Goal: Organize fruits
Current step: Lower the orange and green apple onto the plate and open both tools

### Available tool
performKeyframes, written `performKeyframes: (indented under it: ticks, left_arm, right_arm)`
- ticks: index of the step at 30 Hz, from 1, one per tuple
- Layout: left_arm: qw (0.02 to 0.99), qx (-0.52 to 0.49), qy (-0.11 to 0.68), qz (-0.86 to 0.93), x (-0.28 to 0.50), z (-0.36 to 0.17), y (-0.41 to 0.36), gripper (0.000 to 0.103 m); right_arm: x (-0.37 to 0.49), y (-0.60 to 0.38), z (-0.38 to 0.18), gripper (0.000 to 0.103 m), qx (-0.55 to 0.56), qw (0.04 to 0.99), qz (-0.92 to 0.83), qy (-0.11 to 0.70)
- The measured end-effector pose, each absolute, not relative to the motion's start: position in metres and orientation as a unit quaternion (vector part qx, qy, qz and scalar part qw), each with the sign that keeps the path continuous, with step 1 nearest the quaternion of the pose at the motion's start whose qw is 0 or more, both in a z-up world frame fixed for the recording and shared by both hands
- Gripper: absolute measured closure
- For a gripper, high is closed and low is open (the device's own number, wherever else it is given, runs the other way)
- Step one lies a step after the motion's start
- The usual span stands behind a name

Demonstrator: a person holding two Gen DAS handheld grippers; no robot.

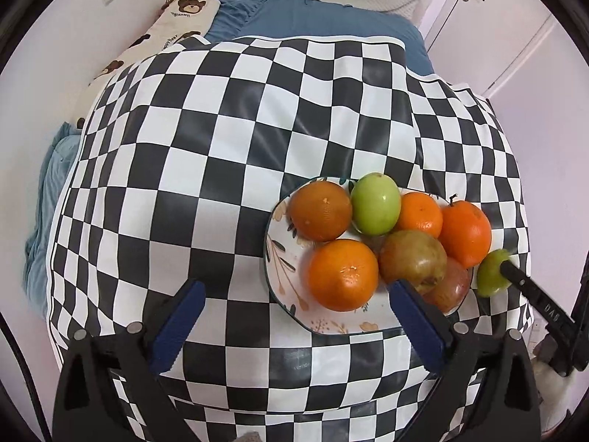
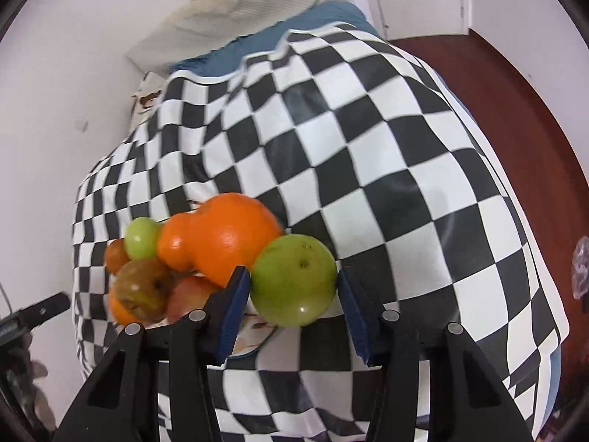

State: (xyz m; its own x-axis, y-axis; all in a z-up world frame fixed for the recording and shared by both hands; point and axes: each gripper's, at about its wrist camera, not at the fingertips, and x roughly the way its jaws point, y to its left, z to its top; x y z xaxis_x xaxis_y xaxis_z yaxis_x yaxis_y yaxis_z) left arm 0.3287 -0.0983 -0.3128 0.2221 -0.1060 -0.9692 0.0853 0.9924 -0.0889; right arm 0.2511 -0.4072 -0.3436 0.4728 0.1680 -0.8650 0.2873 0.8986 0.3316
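Right gripper [image 2: 294, 283] clasps a green apple [image 2: 294, 280] beside the plate [image 1: 283, 258]; only the left view shows the left gripper [image 1: 294, 305] gaping, empty.

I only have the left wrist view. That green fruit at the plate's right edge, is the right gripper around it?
Observer: Yes, the green fruit sits between both fingers of the right gripper; firm contact is unclear.
Operator: Is it over the plate?
Observer: Partly. It overlaps the plate edge, the rest over checkered cloth.
Operator: Anything further right?
Observer: Crumpled clear plastic at the far edge.
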Motion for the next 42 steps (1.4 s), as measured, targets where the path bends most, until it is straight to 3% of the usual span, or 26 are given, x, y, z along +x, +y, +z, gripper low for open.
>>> performKeyframes:
  ticks: [11, 17, 21, 33, 42]
  left_arm:
    - [0.769, -0.006, 0.634, -0.08, 0.331, -0.324, -0.116, 0.0]
    - [0.766, -0.005, 0.638, -0.079, 0.335, -0.328, -0.12, 0.0]
    - [0.768, -0.007, 0.636, -0.073, 0.337, -0.326, -0.115, 0.0]
    - [0.783, -0.029, 0.62, -0.044, 0.325, -0.318, -0.076, 0.0]
    - [0.773, -0.042, 0.63, -0.054, 0.319, -0.325, -0.08, 0.0]
  right_arm:
    - [0.265, -0.417, -0.357, 0.052, 0.253, 0.794, -0.016, 0.553]
    - [0.269, -0.431, -0.376, 0.045, 0.282, 0.763, -0.014, 0.582]
    - [0.264, -0.444, -0.388, 0.045, 0.316, 0.753, -0.013, 0.577]
    - [0.249, -0.423, -0.36, 0.046, 0.361, 0.763, 0.022, 0.536]
    - [0.292, -0.367, -0.322, 0.046, 0.327, 0.783, 0.069, 0.525]
